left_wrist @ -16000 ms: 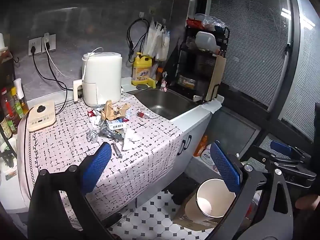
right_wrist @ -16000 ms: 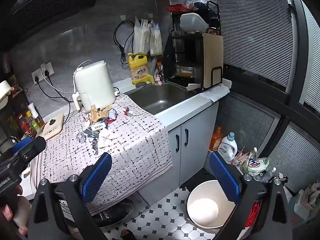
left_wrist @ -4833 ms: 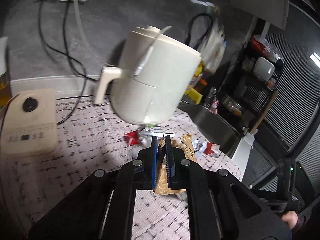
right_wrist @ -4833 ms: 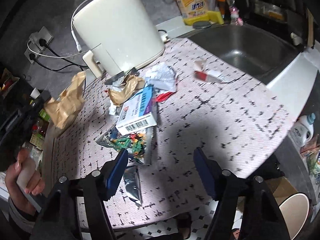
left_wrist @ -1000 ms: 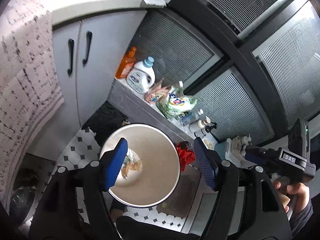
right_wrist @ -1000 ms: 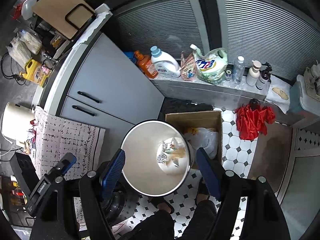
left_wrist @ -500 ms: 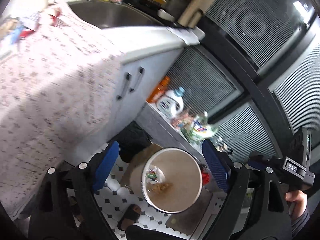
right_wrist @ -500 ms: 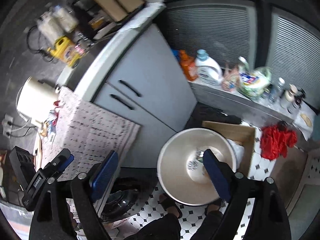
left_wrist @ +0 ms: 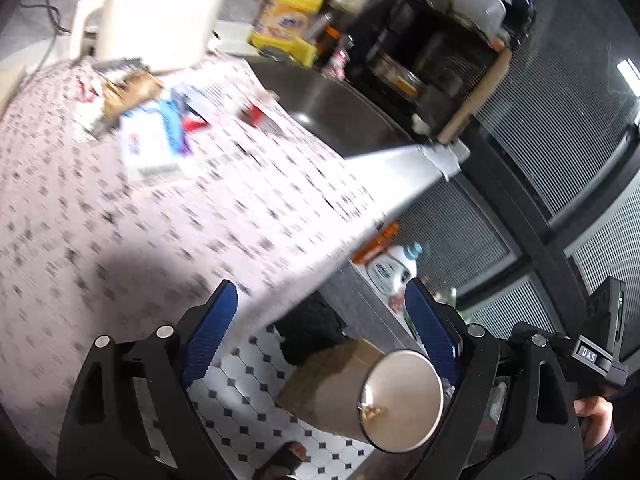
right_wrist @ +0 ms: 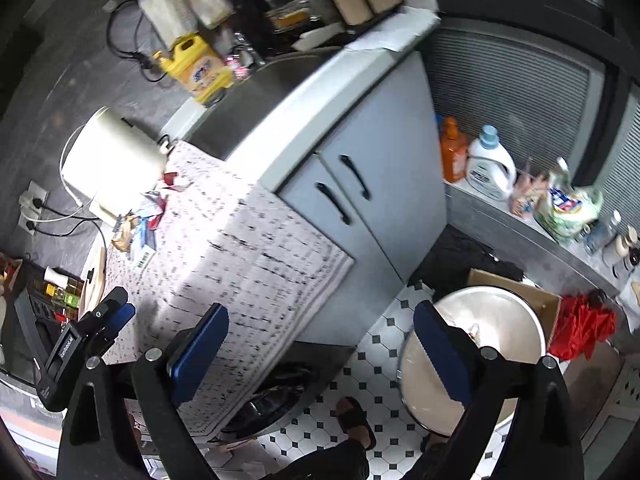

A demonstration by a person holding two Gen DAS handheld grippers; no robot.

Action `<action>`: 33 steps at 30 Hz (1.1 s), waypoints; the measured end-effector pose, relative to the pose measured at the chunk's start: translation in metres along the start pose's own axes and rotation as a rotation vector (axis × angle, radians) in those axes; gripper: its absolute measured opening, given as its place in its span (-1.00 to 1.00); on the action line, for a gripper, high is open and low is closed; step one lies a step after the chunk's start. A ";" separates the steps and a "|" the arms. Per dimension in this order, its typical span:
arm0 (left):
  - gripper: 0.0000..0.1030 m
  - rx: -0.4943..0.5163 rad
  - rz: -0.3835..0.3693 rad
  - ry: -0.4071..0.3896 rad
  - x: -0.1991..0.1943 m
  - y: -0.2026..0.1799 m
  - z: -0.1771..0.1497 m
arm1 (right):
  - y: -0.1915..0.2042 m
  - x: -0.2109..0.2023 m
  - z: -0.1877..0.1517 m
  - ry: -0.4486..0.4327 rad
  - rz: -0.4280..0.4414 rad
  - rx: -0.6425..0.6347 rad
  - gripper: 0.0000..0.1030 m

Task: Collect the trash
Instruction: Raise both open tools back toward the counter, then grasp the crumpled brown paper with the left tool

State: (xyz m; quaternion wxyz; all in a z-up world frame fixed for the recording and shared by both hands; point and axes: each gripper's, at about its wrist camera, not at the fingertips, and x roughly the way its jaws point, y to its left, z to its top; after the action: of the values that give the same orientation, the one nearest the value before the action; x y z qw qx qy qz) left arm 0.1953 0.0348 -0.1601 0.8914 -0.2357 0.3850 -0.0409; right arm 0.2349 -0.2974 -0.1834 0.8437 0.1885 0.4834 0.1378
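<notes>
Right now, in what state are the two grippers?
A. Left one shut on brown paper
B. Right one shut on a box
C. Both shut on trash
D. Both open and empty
D: the left gripper and the right gripper both show jaws spread wide with nothing between them.

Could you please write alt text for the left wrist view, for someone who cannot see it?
The open, empty left gripper points over the edge of a patterned tablecloth, where a white box and crumpled wrappers lie near a white appliance. Below on the tiled floor stands a round bin, blurred by motion.
</notes>
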 end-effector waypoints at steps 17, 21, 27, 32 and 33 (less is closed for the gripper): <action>0.43 0.062 0.029 -0.117 -0.032 0.082 0.079 | 0.106 0.038 0.014 -0.029 0.003 -0.118 0.84; 0.29 0.068 0.018 -0.115 -0.026 0.099 0.098 | 0.127 0.047 0.020 -0.046 -0.004 -0.136 0.84; 0.09 0.105 0.016 -0.099 -0.013 0.118 0.126 | 0.158 0.058 0.035 -0.087 -0.024 -0.185 0.75; 0.06 0.132 0.024 -0.073 0.007 0.131 0.144 | 0.181 0.066 0.051 -0.119 -0.031 -0.234 0.60; 0.06 0.135 0.026 -0.067 0.012 0.135 0.147 | 0.185 0.067 0.053 -0.123 -0.029 -0.247 0.59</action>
State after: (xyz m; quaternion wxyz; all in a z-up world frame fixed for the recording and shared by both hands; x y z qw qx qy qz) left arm 0.2923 0.2080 -0.1419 0.9180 -0.1714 0.3545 -0.0471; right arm 0.3048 -0.1149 -0.1270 0.8905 0.0842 0.4127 0.1721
